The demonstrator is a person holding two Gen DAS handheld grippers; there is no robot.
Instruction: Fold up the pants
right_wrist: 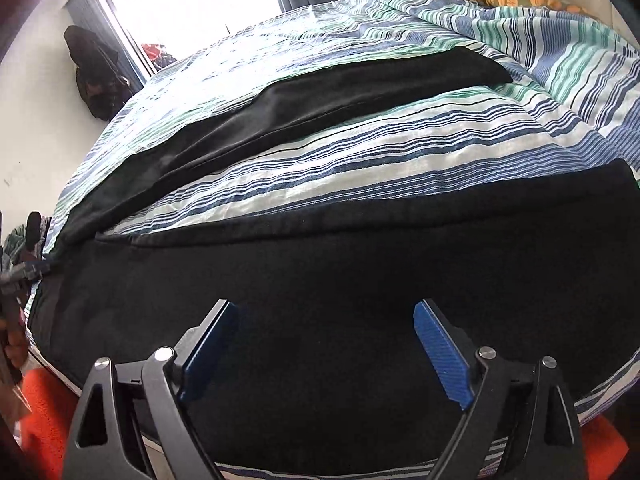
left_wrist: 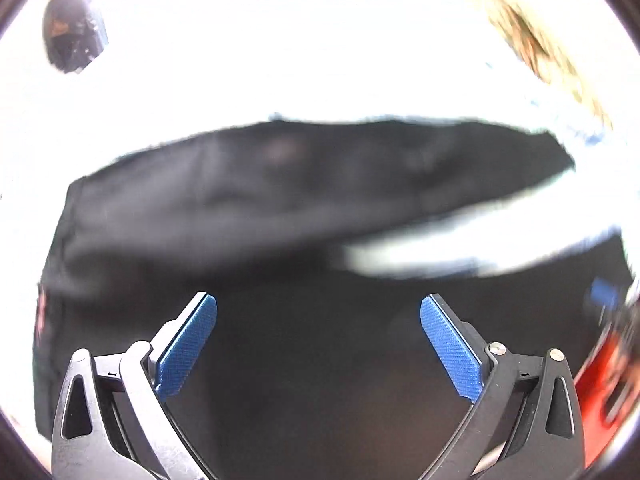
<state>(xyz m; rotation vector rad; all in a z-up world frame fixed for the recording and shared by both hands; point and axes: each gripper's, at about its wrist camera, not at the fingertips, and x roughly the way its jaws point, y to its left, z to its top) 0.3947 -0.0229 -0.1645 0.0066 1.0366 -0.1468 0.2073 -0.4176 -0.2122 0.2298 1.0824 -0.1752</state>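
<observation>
Right wrist: one pair of black pants, two legs apart; both grippers' fingers spread.

left wrist: I look steeply down, close over the black cloth pants | right wrist: I look down from above their near leg | shared: pants on striped bedsheet
</observation>
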